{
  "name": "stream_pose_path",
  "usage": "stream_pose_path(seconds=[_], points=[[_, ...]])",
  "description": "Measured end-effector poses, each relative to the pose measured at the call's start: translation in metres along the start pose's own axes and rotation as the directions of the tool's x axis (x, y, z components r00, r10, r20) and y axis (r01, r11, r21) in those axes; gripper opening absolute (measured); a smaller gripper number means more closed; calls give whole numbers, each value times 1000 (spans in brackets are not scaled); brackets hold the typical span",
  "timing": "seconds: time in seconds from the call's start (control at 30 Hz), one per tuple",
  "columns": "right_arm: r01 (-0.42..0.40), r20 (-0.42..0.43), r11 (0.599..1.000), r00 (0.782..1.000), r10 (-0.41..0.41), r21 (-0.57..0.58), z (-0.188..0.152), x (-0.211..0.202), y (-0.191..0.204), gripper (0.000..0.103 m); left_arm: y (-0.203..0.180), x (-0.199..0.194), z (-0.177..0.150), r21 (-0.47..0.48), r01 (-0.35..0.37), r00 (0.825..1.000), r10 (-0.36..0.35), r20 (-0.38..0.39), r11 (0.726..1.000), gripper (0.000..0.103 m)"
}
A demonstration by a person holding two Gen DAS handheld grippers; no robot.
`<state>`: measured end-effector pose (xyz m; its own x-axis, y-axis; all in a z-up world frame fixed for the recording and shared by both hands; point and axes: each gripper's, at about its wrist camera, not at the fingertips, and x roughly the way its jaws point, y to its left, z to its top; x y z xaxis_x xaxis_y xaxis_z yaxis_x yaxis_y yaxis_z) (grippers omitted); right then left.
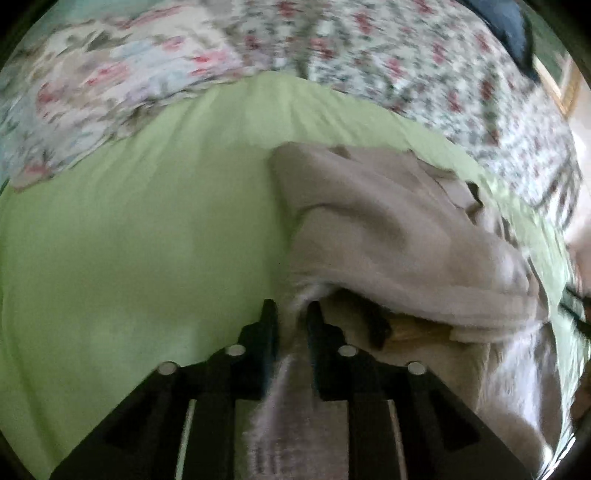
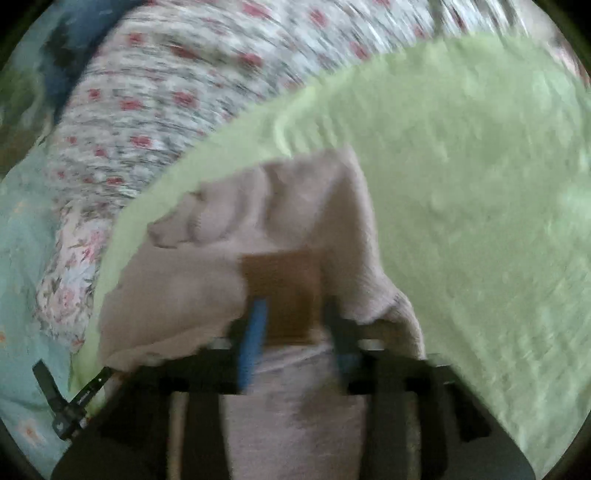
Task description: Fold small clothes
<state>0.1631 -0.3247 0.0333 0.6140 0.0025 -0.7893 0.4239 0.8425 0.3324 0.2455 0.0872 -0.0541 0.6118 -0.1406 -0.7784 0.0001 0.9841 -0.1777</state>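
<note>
A small beige knitted garment [image 1: 388, 229] lies rumpled on a light green sheet [image 1: 147, 240]. In the left wrist view one edge of it runs up between the fingers of my left gripper [image 1: 291, 310], which stand close together and pinch the cloth. In the right wrist view the same garment [image 2: 295, 206] is bunched in front of my right gripper [image 2: 297, 325], whose fingers stand wide apart over the cloth without pressing on it. A brown patch [image 2: 284, 288] on the garment shows between them. This view is blurred.
A floral quilt [image 1: 406, 66] lies heaped beyond the green sheet [image 2: 480, 184] and along its left side. A dark blue item [image 1: 513, 33] sits at the far top right. A black strap [image 2: 62, 398] shows at the lower left of the right wrist view.
</note>
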Motion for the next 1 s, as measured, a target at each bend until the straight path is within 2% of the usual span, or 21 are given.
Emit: stream_pose_path(seconds=[0.03, 0.1, 0.13, 0.17, 0.23, 0.27, 0.33, 0.37, 0.47, 0.5, 0.53, 0.57, 0.6, 0.7, 0.77, 0.8, 0.83, 0.87, 0.9, 0.93, 1.0], points=[[-10, 13, 998, 1000, 11, -54, 3, -5, 16, 65, -4, 1, 1, 20, -3, 1000, 4, -1, 1000, 37], [-68, -3, 988, 998, 68, -135, 8, -4, 48, 66, -10, 5, 4, 44, -26, 1000, 26, 2, 999, 37], [-138, -40, 977, 990, 133, -163, 12, 2, 65, 66, -9, 7, 6, 39, -32, 999, 31, 5, 999, 35], [-176, -66, 968, 984, 167, -177, 16, 10, 80, 66, -6, 8, 8, 20, -33, 999, 33, 10, 999, 24], [-270, -136, 931, 961, 243, -246, 22, 27, 119, 67, 7, 11, 10, -47, -5, 1000, 6, 11, 999, 11], [-324, -174, 901, 943, 284, -289, 25, 40, 143, 67, 14, 12, 9, -79, 17, 1000, -16, 13, 997, 11], [-436, -268, 835, 894, 359, -337, 31, 72, 190, 67, 29, 11, 4, -146, 75, 997, -69, 43, 986, 9], [-464, -316, 811, 877, 363, -356, 31, 88, 211, 67, 33, 10, 3, -161, 88, 995, -81, 50, 983, 9], [-533, -446, 750, 823, 352, -392, 30, 139, 269, 67, 41, 10, -2, -194, 127, 991, -115, 73, 973, 9], [-545, -481, 737, 809, 338, -400, 30, 155, 284, 67, 41, 11, -2, -194, 128, 991, -116, 71, 973, 9], [-544, -501, 728, 806, 315, -417, 29, 168, 295, 67, 41, 13, -2, -194, 129, 991, -118, 69, 972, 9], [-533, -516, 720, 810, 280, -446, 27, 183, 309, 67, 41, 14, -3, -196, 135, 990, -123, 70, 971, 9], [-532, -543, 705, 803, 244, -469, 24, 200, 322, 67, 43, 15, -3, -200, 145, 988, -133, 73, 969, 9], [-534, -623, 675, 770, 139, -509, 7, 241, 347, 67, 50, 17, -5, -226, 190, 981, -175, 82, 956, 9], [-532, -672, 651, 740, 46, -542, -10, 265, 357, 67, 53, 19, -5, -239, 211, 977, -196, 87, 948, 9], [-539, -679, 632, 734, 27, -557, -17, 270, 360, 64, 53, 20, -5, -242, 216, 976, -200, 90, 946, 9], [-544, -672, 607, 741, 24, -579, -22, 271, 363, 53, 54, 20, -6, -242, 217, 975, -200, 93, 946, 8], [-545, -659, 604, 751, 45, -581, -24, 272, 366, 18, 53, 21, -6, -242, 215, 976, -197, 98, 946, 7], [-549, -654, 632, 751, 86, -547, -20, 273, 365, 13, 54, 20, -6, -246, 212, 976, -191, 109, 946, 7], [-565, -635, 672, 751, 180, -478, -9, 272, 361, 13, 54, 19, -7, -251, 210, 976, -185, 118, 945, 7], [-598, -578, 718, 745, 334, -356, 10, 272, 345, 12, 58, 16, -8, -272, 198, 977, -166, 137, 942, 7]])
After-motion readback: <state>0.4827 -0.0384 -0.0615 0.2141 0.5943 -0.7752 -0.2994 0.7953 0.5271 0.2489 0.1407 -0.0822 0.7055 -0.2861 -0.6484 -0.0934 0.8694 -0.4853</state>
